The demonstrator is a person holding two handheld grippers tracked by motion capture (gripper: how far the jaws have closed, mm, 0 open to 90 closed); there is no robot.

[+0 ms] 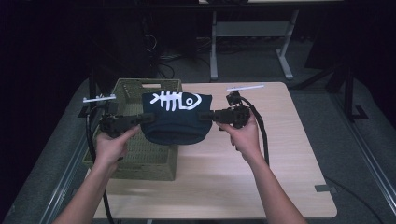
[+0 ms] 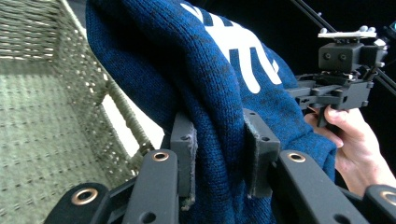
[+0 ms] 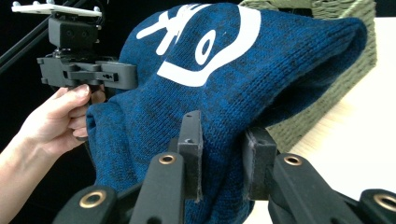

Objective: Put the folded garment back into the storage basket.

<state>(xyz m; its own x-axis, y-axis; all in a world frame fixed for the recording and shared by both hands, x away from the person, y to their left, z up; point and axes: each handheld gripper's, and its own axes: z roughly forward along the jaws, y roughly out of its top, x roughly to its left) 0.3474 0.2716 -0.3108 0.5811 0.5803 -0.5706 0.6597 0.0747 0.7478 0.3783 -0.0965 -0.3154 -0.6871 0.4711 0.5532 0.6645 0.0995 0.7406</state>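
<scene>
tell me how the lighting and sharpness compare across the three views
High view: dim, with a dark surround, and soft; the hat reads near black against the lit table. Left gripper view: brighter, knit sharp up close, basket weave slightly blurred. Right gripper view: hat blue and crisp, tabletop washed out pale at right.

The dark blue knitted wool hat (image 3: pixel 224 98) with a flat white fishbone print looks soft and ribbed, the olive-green woven basket (image 2: pixel 42 107) coarse and matt, the pale wood-grain tabletop (image 1: pixel 261 163) smooth, the black grippers' pads (image 2: pixel 186 154) fuzzy-edged.
</scene>
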